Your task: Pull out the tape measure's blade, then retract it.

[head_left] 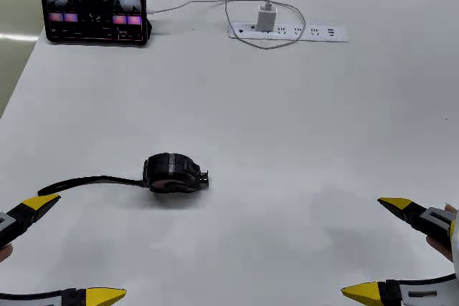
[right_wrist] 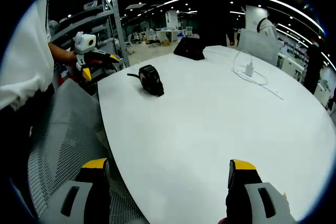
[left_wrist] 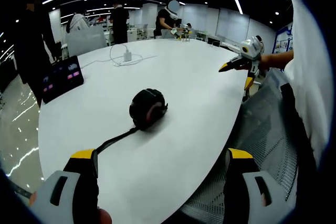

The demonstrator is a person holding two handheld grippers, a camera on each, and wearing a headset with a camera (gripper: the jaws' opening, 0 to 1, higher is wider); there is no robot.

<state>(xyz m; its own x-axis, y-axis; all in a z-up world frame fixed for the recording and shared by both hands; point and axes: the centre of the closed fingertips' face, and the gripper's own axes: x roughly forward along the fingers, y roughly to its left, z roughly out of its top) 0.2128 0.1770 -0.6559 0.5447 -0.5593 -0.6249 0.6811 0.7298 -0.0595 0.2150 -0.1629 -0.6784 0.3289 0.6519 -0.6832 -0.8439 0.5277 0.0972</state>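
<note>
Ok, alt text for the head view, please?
A black tape measure lies on a white table, its strap trailing toward the open left claw; the open right claw hovers opposite. A tablet and power strip sit at the far edge.

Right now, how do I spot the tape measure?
On the white table, look at the near-left part, far from the tablet and power strip at the back. The tape measure is the lone round black case with a black strap trailing left.

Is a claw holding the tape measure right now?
No, the tape measure lies on the table; the left gripper and right gripper are wide open.
</note>
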